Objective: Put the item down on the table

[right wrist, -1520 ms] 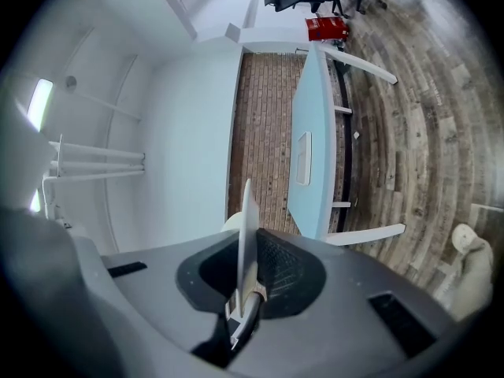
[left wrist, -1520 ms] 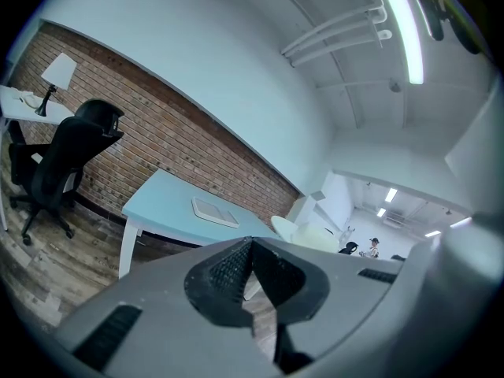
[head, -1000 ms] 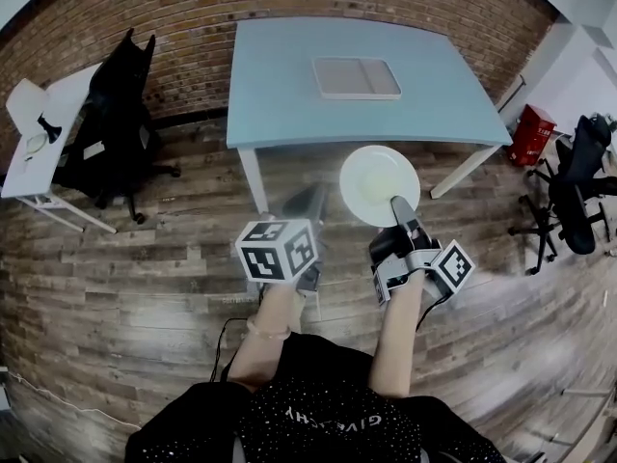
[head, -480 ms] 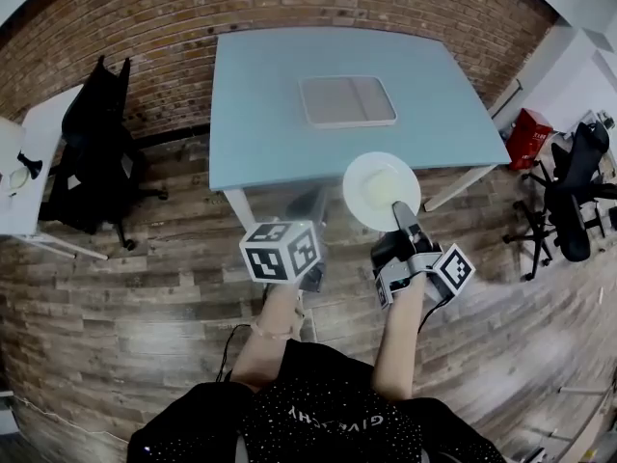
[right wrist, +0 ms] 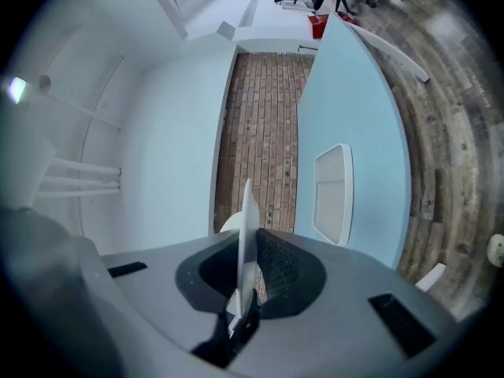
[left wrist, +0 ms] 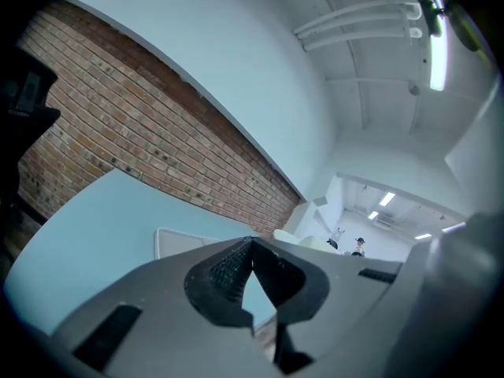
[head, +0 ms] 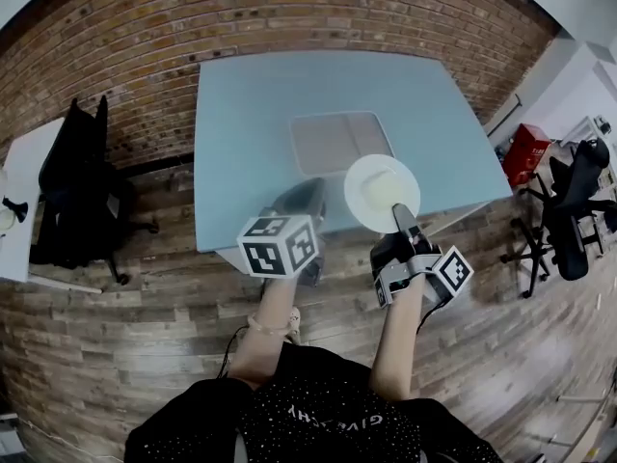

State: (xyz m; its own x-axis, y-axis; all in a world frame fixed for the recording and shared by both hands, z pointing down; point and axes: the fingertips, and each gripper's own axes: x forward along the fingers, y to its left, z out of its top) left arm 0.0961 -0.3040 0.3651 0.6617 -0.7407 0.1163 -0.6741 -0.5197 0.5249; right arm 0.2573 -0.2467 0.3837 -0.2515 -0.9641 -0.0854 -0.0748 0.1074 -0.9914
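Observation:
A white round plate (head: pixel 382 192) hangs over the near right part of the light blue table (head: pixel 251 123), held by its near rim. My right gripper (head: pixel 399 212) is shut on that rim; in the right gripper view the plate (right wrist: pixel 247 235) shows edge-on between the jaws. My left gripper (head: pixel 301 201) hovers over the table's near edge, left of the plate. Its jaws meet at the tips with nothing between them (left wrist: pixel 253 246).
A grey rectangular tray (head: pixel 333 141) lies on the table just beyond the plate. A black office chair (head: pixel 72 186) and a white desk stand at the left. A red object (head: pixel 528 148) and another black chair (head: pixel 574 196) stand at the right, on wooden flooring.
The table has come nearer under both grippers. The plate, earlier over the floor in front of the table's edge, now hangs over the tabletop beside the tray.

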